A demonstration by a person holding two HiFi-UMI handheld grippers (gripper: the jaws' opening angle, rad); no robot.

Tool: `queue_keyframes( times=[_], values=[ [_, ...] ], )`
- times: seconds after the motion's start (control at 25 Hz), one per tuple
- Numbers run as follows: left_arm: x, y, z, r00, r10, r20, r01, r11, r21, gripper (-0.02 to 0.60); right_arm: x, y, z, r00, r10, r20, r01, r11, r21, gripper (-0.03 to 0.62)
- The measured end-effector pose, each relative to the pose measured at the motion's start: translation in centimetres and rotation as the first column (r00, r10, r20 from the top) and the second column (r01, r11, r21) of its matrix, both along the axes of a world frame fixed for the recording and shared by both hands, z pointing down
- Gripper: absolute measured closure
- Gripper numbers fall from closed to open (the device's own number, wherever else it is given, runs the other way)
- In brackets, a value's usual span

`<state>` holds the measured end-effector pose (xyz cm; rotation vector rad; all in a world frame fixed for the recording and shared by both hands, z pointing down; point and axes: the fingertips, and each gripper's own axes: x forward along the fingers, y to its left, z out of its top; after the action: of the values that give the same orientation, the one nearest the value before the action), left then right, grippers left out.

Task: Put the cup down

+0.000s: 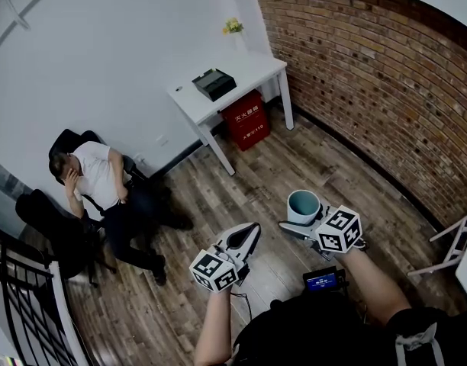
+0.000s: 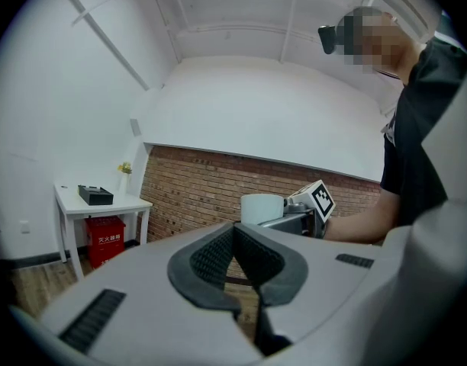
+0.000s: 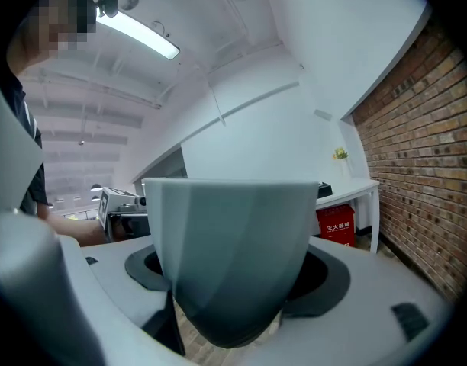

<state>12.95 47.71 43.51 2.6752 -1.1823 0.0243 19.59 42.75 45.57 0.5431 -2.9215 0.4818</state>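
A pale teal cup (image 1: pixel 303 206) hangs upright in the air above the wooden floor, with my right gripper (image 1: pixel 301 226) shut on it. In the right gripper view the cup (image 3: pixel 230 258) fills the middle between the jaws. My left gripper (image 1: pixel 249 236) is held to the left of the cup, its jaws closed together with nothing between them. The left gripper view looks over its shut jaws (image 2: pixel 235 250) at the cup (image 2: pixel 262 208) and the right gripper's marker cube (image 2: pixel 317 201).
A white table (image 1: pixel 230 78) stands against the far wall by the brick wall (image 1: pixel 386 75), with a black box (image 1: pixel 214 83) and a small plant (image 1: pixel 233 26) on it and a red box (image 1: pixel 245 120) beneath. A person sits on a chair (image 1: pixel 96 189) at left. White furniture (image 1: pixel 458 246) is at right.
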Motion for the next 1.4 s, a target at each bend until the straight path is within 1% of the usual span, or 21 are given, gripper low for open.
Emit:
queue_keyframes(
  times=[0.16,0.36,0.64,0.8,0.96,1.12,1.24,1.4],
  values=[
    [1.3,-1.2,0.1,1.0,-0.001,0.01,0.001,1.0,-0.005,0.574,1.7,-1.3,0.4,1.0,0.008,0.006,-0.008,1.0,-0.009,0.203],
    [2.8,-2.3,0.7,1.0,-0.012,0.007,0.012,1.0,-0.017,0.574,3.1,-2.6,1.6,1.0,-0.003,-0.002,0.003,1.0,-0.028,0.203],
    [2.7,-5.3,1.8,1.0,-0.017,0.002,0.017,0.999,-0.041,0.574,3.7,-5.6,2.7,1.0,0.011,0.001,-0.011,0.998,-0.058,0.203],
    [2.3,-7.8,2.5,1.0,-0.003,0.005,0.003,0.999,-0.037,0.574,3.3,-7.9,3.9,1.0,0.017,-0.011,-0.017,0.997,-0.078,0.203],
    [0.5,-11.9,3.5,1.0,0.0,-0.013,-0.001,0.999,-0.041,0.574,2.1,-11.5,4.5,0.999,0.032,-0.022,-0.033,0.996,-0.08,0.203],
    [-2.3,-17.7,4.1,1.0,-0.007,-0.019,0.006,0.999,-0.032,0.574,0.2,-16.6,4.8,0.997,0.061,-0.037,-0.063,0.995,-0.075,0.203],
    [-4.7,-22.2,3.9,1.0,0.007,-0.017,-0.007,1.0,-0.026,0.574,-1.9,-21.2,4.4,0.996,0.083,-0.045,-0.086,0.994,-0.074,0.203],
    [-8.5,-28.1,3.5,1.0,0.025,-0.002,-0.025,0.999,-0.023,0.574,-5.7,-27.3,3.4,0.994,0.097,-0.042,-0.099,0.993,-0.07,0.203]
  ],
)
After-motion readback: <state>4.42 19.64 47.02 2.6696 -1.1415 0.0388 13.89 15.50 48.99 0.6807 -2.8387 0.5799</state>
